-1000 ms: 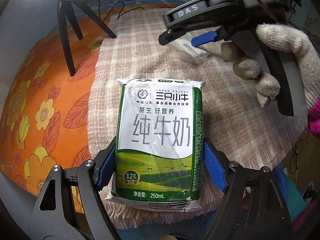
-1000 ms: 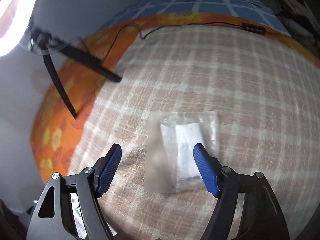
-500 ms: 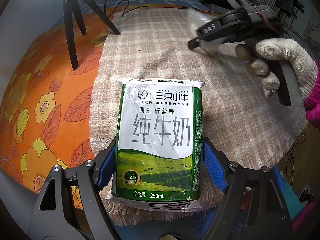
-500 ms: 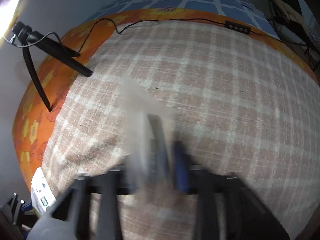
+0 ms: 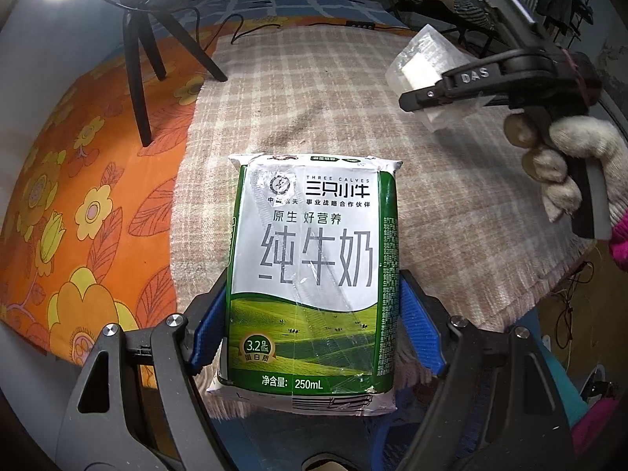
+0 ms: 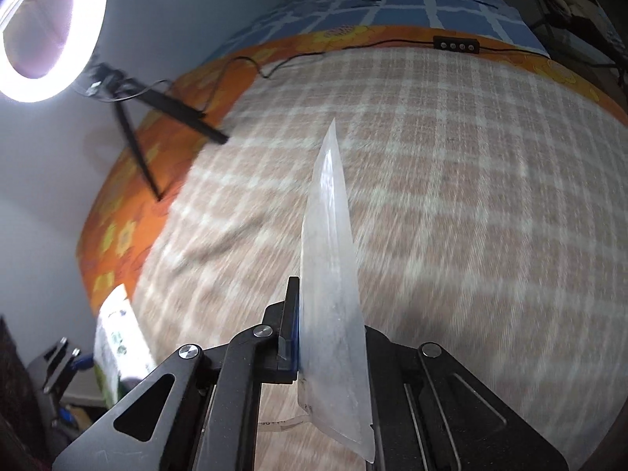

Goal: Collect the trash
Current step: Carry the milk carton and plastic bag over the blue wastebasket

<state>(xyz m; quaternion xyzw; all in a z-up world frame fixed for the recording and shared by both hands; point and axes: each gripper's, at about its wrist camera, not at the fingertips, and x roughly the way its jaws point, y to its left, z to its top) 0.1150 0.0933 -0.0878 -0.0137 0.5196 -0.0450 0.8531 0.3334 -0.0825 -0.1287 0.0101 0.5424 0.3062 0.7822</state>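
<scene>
A green and white 250 mL milk carton (image 5: 314, 271) stands upright between the blue pads of my left gripper (image 5: 312, 325), which is shut on it above the near edge of the checked cloth (image 5: 314, 90). My right gripper (image 6: 327, 349) is shut on a clear plastic packet (image 6: 333, 274) holding something white, seen edge-on and lifted off the cloth. In the left wrist view that packet (image 5: 424, 62) hangs from the right gripper (image 5: 420, 98), held by a gloved hand (image 5: 577, 157) at the upper right. The carton (image 6: 117, 337) shows at the lower left of the right wrist view.
A black tripod (image 5: 145, 59) with a ring light (image 6: 35, 27) stands at the left on the orange flowered sheet (image 5: 70, 196). A black cable with an inline switch (image 6: 455, 45) runs along the far edge. Blue checked bedding (image 6: 392, 4) lies behind.
My right gripper has shut on the plastic packet and lifted it off the cloth, up and to the right. The left gripper keeps its hold on the carton.
</scene>
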